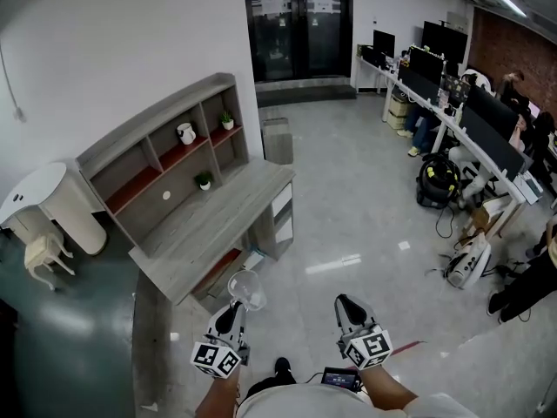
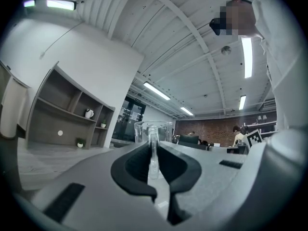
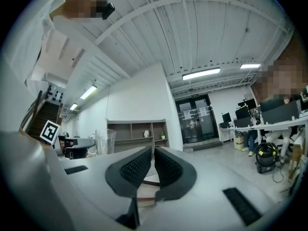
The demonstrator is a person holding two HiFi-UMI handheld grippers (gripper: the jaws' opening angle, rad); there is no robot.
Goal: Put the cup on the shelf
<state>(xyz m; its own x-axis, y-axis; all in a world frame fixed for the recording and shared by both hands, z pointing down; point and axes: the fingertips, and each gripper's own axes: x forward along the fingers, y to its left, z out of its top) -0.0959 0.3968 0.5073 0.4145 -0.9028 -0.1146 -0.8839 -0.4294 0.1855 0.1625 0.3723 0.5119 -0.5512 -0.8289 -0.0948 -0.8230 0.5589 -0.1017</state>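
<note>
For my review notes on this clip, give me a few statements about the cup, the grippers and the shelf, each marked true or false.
1. The left gripper is shut on the cup. True.
2. A white jug stands in a compartment of the shelf. True.
3. The cup already stands on the shelf. False: the left gripper holds it, well short of the shelf.
4. The right gripper holds a second cup. False: its jaws are together with nothing between them.
5. The shelf holds no plants. False: two small potted plants stand in it.
</note>
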